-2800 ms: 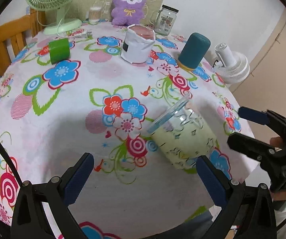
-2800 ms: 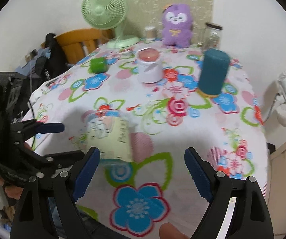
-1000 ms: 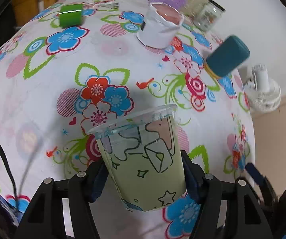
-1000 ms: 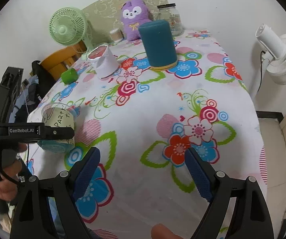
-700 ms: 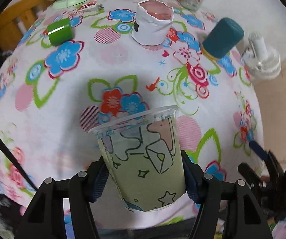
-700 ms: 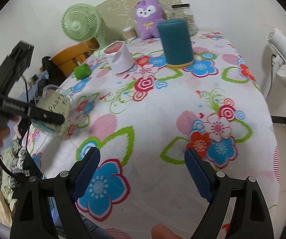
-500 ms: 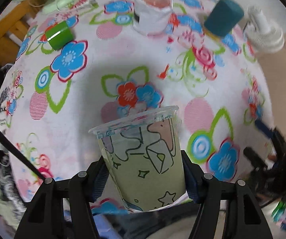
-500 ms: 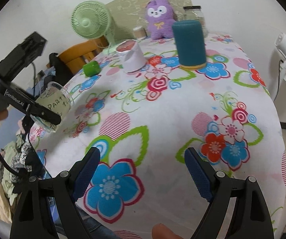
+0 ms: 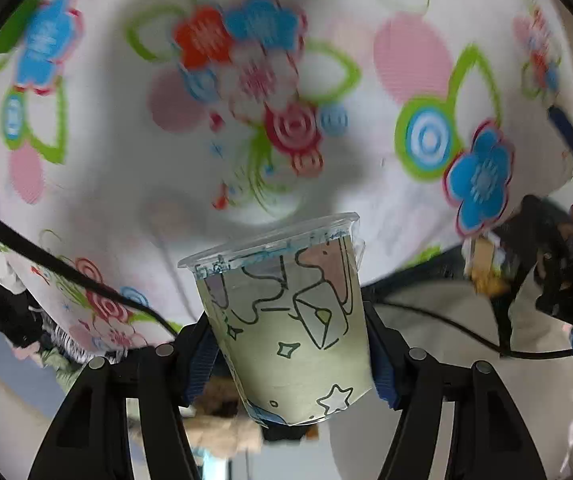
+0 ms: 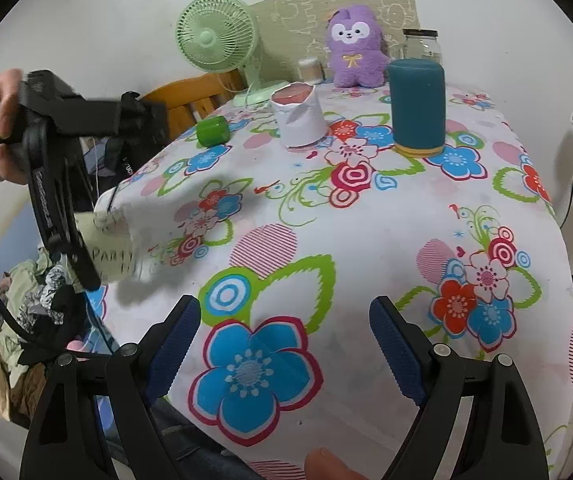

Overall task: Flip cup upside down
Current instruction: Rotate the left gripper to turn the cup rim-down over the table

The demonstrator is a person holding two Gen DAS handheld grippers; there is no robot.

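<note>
The left gripper (image 9: 292,354) pinches the cup (image 9: 286,320) between its pads, rim tipped toward the flowered tablecloth (image 10: 366,240) beneath it, mid-turn I'd say, needing only more rotation and lowering, while the right gripper (image 10: 284,344) hangs spread, holding nothing.

Cup (image 9: 286,332) between fingers of left claw (image 9: 292,356), above near-left edge of surface (image 10: 366,240), rim tipped toward surface; right claw (image 10: 282,340) over near edge, spread, nothing between fingers. On surface: cylinder (image 10: 417,106) far right, paper-wrapped pot (image 10: 298,114) left of it, small can (image 10: 212,131) further left; fan (image 10: 218,44), plush toy (image 10: 356,52), jar (image 10: 422,46) along back edge
</note>
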